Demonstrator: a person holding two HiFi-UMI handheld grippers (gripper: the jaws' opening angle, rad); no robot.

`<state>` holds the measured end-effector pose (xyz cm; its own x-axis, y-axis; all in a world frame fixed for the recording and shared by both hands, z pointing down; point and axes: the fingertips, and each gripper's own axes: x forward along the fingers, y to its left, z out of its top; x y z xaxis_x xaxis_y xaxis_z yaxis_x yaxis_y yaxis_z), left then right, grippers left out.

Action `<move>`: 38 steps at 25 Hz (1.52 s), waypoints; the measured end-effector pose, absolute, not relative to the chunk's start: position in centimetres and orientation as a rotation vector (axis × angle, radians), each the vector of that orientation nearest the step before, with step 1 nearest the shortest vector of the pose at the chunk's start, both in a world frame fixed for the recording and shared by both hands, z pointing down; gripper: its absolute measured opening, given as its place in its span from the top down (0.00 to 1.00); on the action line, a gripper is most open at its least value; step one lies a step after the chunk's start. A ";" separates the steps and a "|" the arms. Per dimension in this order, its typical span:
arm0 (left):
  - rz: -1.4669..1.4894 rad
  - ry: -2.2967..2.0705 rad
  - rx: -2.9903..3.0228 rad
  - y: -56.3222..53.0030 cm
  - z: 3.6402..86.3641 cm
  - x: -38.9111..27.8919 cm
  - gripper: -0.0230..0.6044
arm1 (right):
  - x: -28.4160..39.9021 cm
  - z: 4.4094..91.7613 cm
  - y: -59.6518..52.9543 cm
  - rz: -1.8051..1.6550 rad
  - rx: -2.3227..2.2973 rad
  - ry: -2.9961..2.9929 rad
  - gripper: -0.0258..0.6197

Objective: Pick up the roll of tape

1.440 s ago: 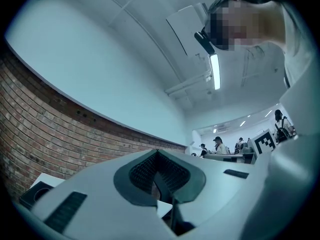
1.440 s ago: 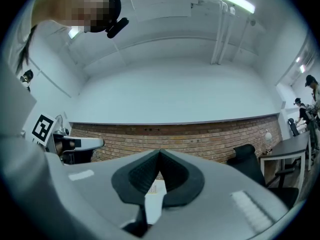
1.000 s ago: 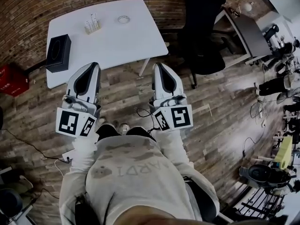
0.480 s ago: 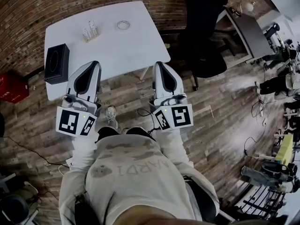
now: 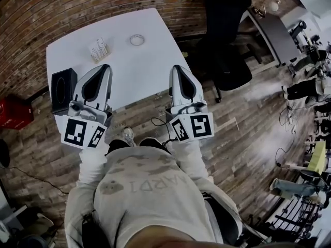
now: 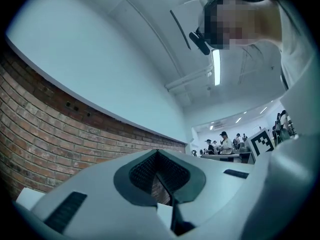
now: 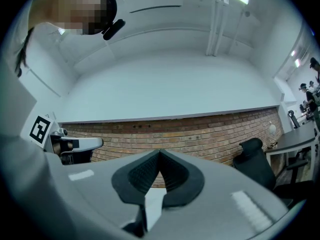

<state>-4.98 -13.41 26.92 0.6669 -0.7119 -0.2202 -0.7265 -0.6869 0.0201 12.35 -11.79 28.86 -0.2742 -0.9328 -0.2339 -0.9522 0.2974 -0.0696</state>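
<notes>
The roll of tape [image 5: 136, 40], a small pale ring, lies flat near the far edge of the white table [image 5: 147, 71]. Both grippers are held side by side, pointing at the table, with their tips over its near part and well short of the tape. My left gripper [image 5: 104, 68] has its jaws closed tip to tip with nothing between them, as the left gripper view [image 6: 158, 152] also shows. My right gripper [image 5: 178, 69] is likewise shut and empty [image 7: 160, 153]. Both gripper views look up at the brick wall and ceiling, so neither shows the tape.
A black box [image 5: 63, 83] sits at the table's left edge, and a small holder with pale items [image 5: 98, 49] stands left of the tape. A black office chair [image 5: 225, 30] and a grey desk [image 5: 274, 37] are to the right. A red crate [image 5: 11, 110] is on the wooden floor at left.
The person has stepped toward the table. It has drawn nearer, and both gripper tips, earlier over the floor, now overlap its near part. Both grippers stayed shut.
</notes>
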 end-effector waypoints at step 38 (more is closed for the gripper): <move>0.239 1.214 -2.905 -31.1 31.5 -5.2 0.95 | 12.0 42.1 -35.9 -0.593 -1.899 2.537 0.94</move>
